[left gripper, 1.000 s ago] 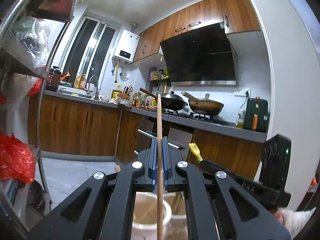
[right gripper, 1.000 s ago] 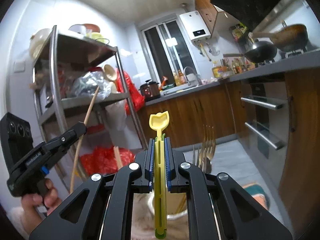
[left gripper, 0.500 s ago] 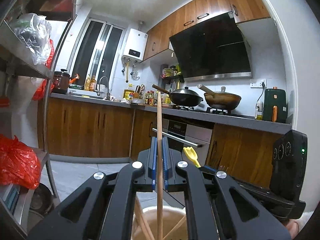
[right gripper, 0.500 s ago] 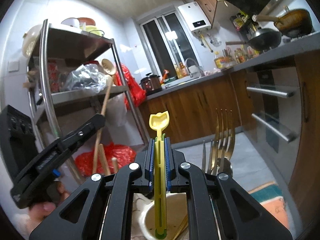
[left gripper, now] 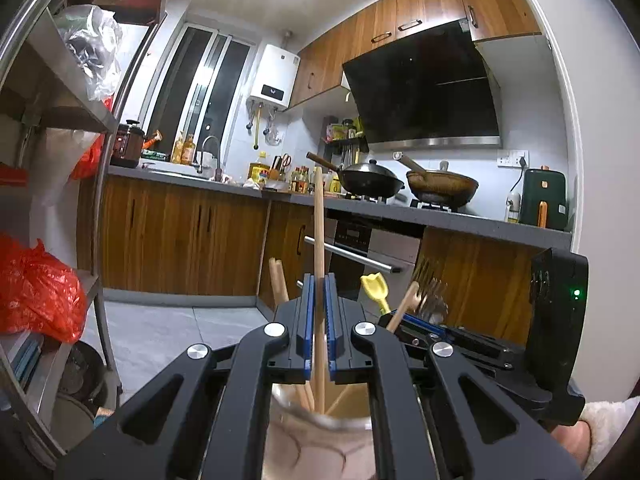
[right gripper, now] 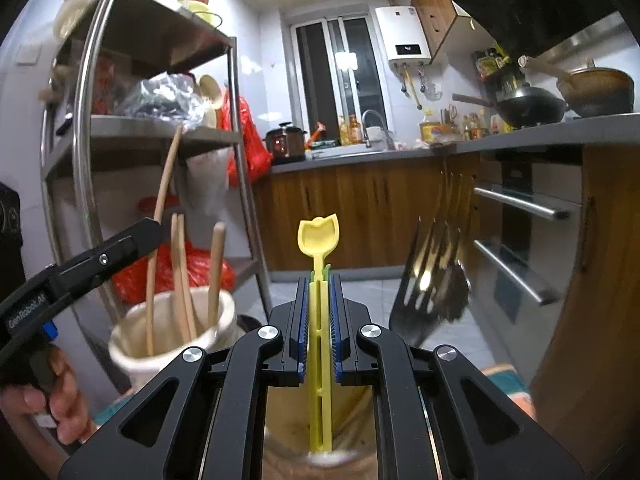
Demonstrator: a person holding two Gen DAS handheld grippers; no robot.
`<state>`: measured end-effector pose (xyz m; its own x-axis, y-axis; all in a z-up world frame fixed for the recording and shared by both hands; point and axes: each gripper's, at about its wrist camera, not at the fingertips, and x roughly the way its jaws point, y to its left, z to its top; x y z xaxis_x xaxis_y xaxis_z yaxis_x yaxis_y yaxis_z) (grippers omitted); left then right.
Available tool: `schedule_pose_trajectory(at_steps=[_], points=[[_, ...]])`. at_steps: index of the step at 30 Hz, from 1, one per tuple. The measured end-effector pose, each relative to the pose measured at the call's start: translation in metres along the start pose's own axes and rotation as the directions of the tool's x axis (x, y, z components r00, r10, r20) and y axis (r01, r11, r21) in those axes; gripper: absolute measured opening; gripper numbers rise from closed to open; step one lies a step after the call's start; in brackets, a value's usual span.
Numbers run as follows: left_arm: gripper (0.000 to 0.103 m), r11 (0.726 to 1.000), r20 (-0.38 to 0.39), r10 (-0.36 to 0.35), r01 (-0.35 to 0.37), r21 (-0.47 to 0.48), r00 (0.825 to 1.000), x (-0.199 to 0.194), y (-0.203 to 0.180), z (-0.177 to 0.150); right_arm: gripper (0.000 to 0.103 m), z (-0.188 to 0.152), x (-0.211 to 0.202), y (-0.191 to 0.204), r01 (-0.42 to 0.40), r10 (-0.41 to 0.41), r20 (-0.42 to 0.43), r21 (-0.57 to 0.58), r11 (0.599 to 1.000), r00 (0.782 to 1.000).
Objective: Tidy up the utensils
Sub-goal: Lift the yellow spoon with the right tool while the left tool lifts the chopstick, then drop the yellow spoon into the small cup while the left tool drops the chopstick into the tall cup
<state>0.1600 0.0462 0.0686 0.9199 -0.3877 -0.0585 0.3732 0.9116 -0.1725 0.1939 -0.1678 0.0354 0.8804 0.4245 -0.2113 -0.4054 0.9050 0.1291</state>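
My left gripper (left gripper: 318,280) is shut on a long wooden chopstick (left gripper: 318,232) held upright, its lower end inside a cream ceramic holder (left gripper: 316,436) with other wooden sticks. In the right wrist view the left gripper (right gripper: 154,226) holds that chopstick (right gripper: 164,184) over the cream holder (right gripper: 172,344). My right gripper (right gripper: 319,280) is shut on a yellow plastic utensil (right gripper: 319,236) held upright above a second holder (right gripper: 320,458). Several metal forks (right gripper: 436,276) stand to its right. The yellow utensil (left gripper: 375,285) also shows in the left wrist view.
A steel shelf rack (right gripper: 236,160) with red bags (left gripper: 36,292) stands at the left. Wooden cabinets and a grey counter (left gripper: 440,216) with two woks (left gripper: 372,178) run along the back. An oven handle (right gripper: 520,204) juts out at the right.
Both grippers have come lower over the holders. The chopstick's lower end has gone down into the cream holder. The forks and other sticks now stand closer in view.
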Motion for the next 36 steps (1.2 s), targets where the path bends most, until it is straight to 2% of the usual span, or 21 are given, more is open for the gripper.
schedule_pose_trajectory(at_steps=[5,15,24,26,28,32,36], points=[[0.005,1.0,-0.015,-0.001,0.001,-0.02,1.0,-0.01,0.004,-0.004,0.011,-0.008,-0.016,0.0,0.017,-0.017,-0.013,-0.006,1.0,1.0],[0.005,0.998,-0.029,0.051,-0.052,-0.03,0.998,-0.024,0.007,-0.012,0.011,-0.021,-0.035,-0.002,-0.003,0.004,-0.032,0.031,1.0,0.999],[0.006,0.997,-0.044,0.072,-0.073,-0.027,0.996,-0.026,0.005,-0.013,0.011,-0.023,-0.034,-0.001,-0.023,0.025,-0.051,0.03,0.999,0.998],[0.008,0.997,-0.048,0.074,-0.075,-0.027,0.996,-0.026,0.006,-0.014,0.011,-0.023,-0.034,0.0,-0.03,0.031,-0.05,0.028,0.999,0.998],[0.018,0.996,-0.047,0.08,-0.081,-0.024,0.996,-0.027,0.006,-0.015,0.011,-0.023,-0.034,0.0,-0.033,0.034,-0.049,0.025,0.999,0.998],[0.021,0.997,-0.042,0.079,-0.08,-0.016,0.996,-0.028,0.003,-0.015,0.024,-0.023,-0.034,0.0,-0.041,0.043,-0.05,0.027,0.999,0.998],[0.032,0.996,-0.038,0.084,-0.084,-0.005,0.996,-0.028,0.001,-0.015,0.036,-0.02,-0.037,-0.001,-0.044,0.045,-0.031,0.035,0.998,0.998]])
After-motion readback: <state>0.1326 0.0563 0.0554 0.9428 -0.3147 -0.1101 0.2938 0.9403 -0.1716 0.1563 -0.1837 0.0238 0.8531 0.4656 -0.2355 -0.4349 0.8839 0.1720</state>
